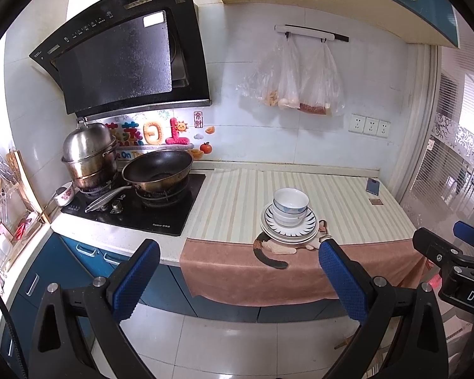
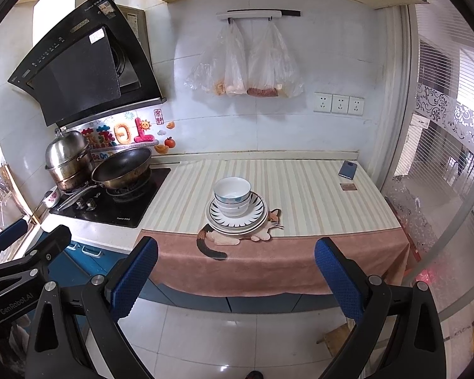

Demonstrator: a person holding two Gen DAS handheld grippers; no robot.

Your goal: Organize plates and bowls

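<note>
Bowls (image 1: 290,206) — ahead of gripper (image 1: 238,263).

wok (image 1: 159,170) on stove | steamer pot (image 1: 90,154) behind | plastic bags (image 2: 246,63) on wall | phone (image 2: 347,169) on counter

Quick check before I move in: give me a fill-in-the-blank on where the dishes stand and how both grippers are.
1. The stacked bowls sit on top of the ____.
2. The dish stack partly covers a ____ figure on the striped mat.
3. The left gripper and right gripper are both ____.
4. The wok rests on the ____.

Missing words: plates; cat; open; stove
</note>
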